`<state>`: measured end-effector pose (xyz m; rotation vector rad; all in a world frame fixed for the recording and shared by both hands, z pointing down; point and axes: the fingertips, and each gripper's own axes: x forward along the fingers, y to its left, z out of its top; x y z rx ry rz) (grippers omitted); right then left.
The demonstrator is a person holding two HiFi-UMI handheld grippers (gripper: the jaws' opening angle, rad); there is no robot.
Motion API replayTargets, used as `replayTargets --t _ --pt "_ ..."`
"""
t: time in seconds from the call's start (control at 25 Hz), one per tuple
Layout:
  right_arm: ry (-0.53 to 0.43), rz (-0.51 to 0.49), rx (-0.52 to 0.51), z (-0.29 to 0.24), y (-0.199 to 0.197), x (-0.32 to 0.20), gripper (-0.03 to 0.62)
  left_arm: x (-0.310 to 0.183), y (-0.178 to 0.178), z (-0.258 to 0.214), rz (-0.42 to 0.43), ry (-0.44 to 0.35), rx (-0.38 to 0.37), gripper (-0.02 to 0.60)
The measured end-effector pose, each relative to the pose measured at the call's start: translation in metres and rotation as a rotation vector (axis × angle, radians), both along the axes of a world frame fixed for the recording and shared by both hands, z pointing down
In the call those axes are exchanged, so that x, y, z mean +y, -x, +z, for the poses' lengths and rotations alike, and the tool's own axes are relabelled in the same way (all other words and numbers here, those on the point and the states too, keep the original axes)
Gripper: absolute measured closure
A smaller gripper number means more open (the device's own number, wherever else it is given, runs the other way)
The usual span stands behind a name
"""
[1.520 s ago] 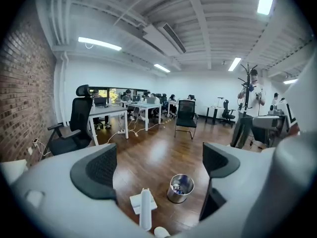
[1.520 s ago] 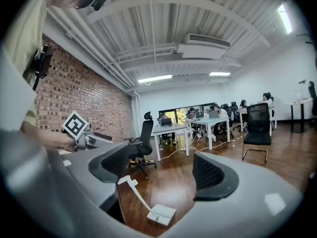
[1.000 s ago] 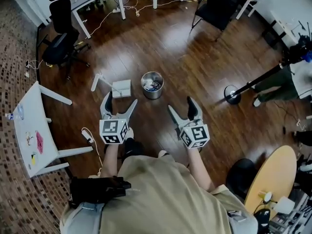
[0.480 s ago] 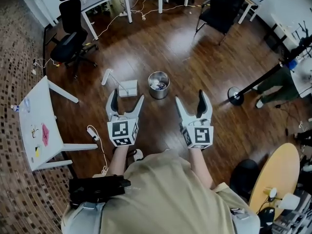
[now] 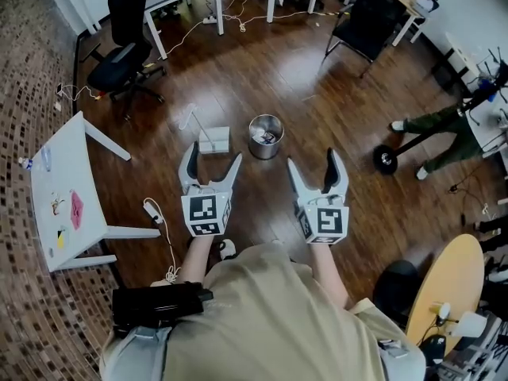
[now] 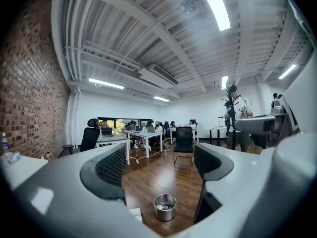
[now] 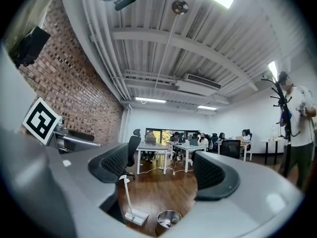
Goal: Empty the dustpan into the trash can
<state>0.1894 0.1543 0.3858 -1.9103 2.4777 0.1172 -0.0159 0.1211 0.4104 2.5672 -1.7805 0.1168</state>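
Observation:
A round metal trash can [image 5: 266,136] stands on the wooden floor with scraps inside. Just left of it rests a white dustpan [image 5: 214,140], its long handle slanting up to the left. My left gripper [image 5: 212,161] hangs open in the air on the near side of the dustpan, with nothing between its fingers. My right gripper [image 5: 313,165] is open and empty too, near and right of the can. In the left gripper view the trash can [image 6: 164,207] shows low between the open jaws of the left gripper [image 6: 158,165]. The right gripper view shows dustpan [image 7: 134,216] and trash can [image 7: 168,218] below the right gripper [image 7: 161,170].
A white table [image 5: 67,189] stands at the left, with a power strip and cable [image 5: 152,210] on the floor beside it. Office chairs [image 5: 123,46] and desks line the far side. A person's legs [image 5: 436,125], a stand base [image 5: 385,159] and a round wooden table [image 5: 444,292] are at the right.
Both grippers have lifted and moved forward, and now sit closer to the dustpan and can in the picture. The right gripper has rolled level. The person at the right has shifted.

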Motion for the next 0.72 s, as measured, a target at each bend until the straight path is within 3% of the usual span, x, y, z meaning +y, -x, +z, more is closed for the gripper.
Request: replayTargets --t 0.24,0.44,0.72 --pt "0.028 0.017 0.003 0.001 0.005 0.0 0.194 -0.004 0.01 0.005 0.003 0.017 0.0 0.155" --pt "-0.004 -0.019 0.009 0.002 0.01 -0.003 0.192 -0.008 0.015 0.007 -0.001 0.027 0.001 0.155" --pt "0.028 -0.06 0.013 0.011 0.029 -0.002 0.194 -0.007 0.025 0.026 -0.002 0.071 -0.016 0.156"
